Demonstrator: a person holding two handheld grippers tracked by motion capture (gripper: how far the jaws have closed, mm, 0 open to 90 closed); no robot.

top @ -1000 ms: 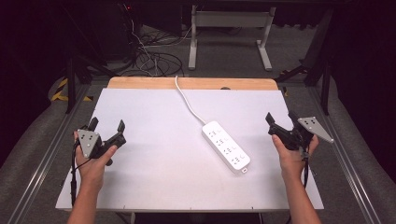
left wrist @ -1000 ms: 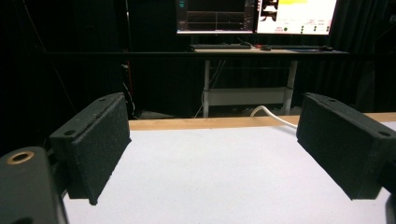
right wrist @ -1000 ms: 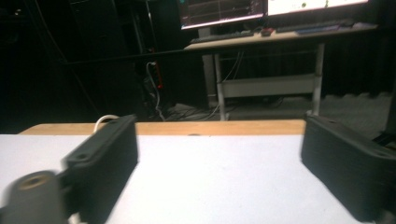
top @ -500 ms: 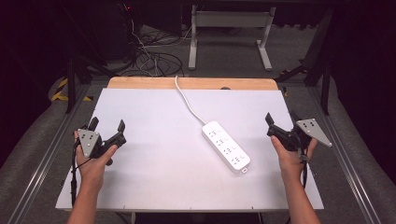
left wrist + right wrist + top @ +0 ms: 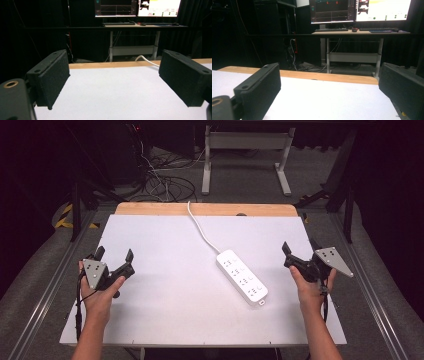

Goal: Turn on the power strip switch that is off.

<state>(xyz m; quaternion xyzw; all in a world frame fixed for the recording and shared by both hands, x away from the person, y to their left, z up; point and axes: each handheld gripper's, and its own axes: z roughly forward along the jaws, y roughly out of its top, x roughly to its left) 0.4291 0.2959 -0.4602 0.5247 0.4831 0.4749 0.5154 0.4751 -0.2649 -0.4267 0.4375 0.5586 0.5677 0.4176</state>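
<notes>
The right tool (image 5: 299,254) had just opened its jaws a little wider with nothing between them, the left tool (image 5: 114,258) was wide too, and the power strip (image 5: 242,276) lay untouched on the bench (image 5: 165,315) between them, so grasping seemed next.

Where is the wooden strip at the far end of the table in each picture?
High view: the wooden strip runs along the far edge of the white table, in the upper middle.
Left gripper view: it crosses the middle, between the two black jaws.
Right gripper view: it slants across the middle, between the jaws.
Shared landmark: the white desk frame stands behind it.
</notes>
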